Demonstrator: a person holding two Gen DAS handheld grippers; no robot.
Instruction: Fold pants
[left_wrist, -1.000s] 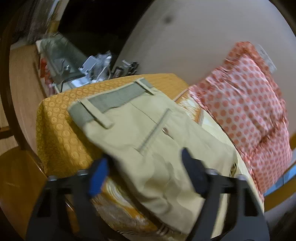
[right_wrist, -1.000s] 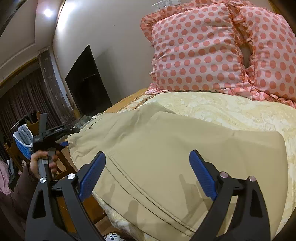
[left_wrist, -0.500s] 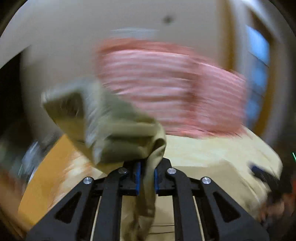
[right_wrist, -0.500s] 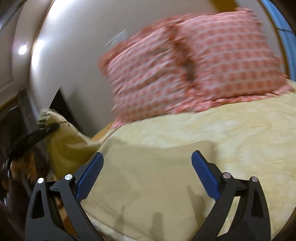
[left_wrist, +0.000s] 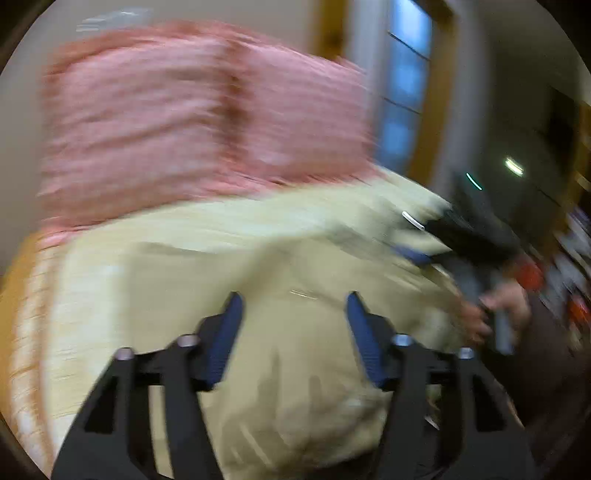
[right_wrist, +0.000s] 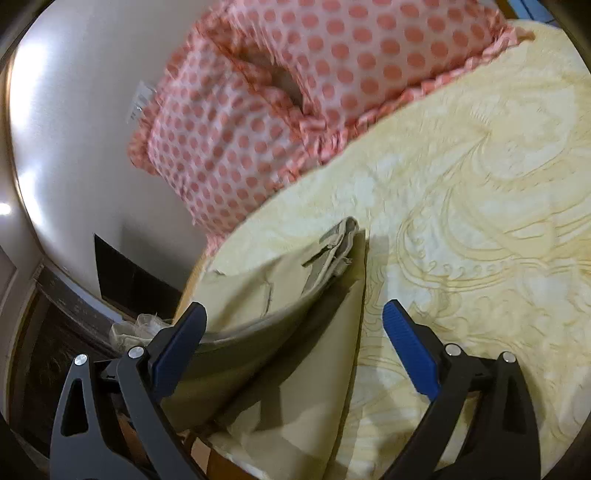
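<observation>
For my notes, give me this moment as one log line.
step: first fold laid | pants: doubled on bed | left gripper: open | right gripper: open

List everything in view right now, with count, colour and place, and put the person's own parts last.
pants: one, khaki, near edge of the bed, waistband end folded over the lower layer.
bedspread: one, pale yellow, patterned, covering the bed.
pillows: two, pink with red dots, at the head of the bed by the wall.
dark panel: one, black, against the wall.
window: one, blue panes, right of the pillows.
left gripper: black with blue pads, open above the pants.
right gripper: black with blue pads, open.
hand: one, blurred, gripping the right gripper's handle.
</observation>
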